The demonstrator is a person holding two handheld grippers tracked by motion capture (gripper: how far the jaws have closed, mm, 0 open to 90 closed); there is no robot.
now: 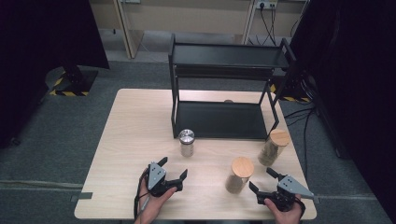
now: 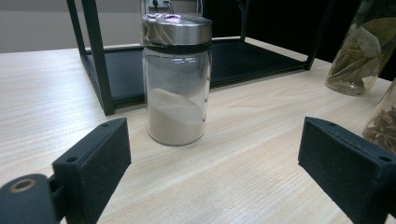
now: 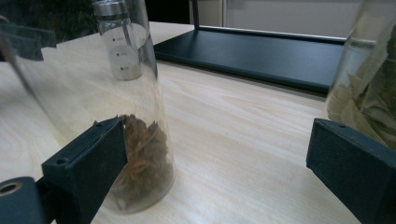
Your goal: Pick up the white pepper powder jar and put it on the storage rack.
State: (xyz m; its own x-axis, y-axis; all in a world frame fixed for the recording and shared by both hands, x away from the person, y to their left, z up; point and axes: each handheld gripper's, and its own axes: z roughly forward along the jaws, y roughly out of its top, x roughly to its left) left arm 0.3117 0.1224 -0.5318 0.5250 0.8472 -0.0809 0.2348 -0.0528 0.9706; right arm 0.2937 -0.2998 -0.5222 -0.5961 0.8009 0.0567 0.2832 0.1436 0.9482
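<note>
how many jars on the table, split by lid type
metal-lid jar: 1
wooden-lid jars, near one and far one: 2
total: 3

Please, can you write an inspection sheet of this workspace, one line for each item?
Surface: wooden table, bare and dry.
Job's things: steel-lid jar with pale powder; two wood-lid jars, near jar and far jar; all upright.
Clutter: nothing seen.
Grippers: left gripper open, facing the steel-lid jar; right gripper open, beside the near jar.
Cables: cables on the floor, right of the table.
Surroundings: black shelf rack, grey floor.
</note>
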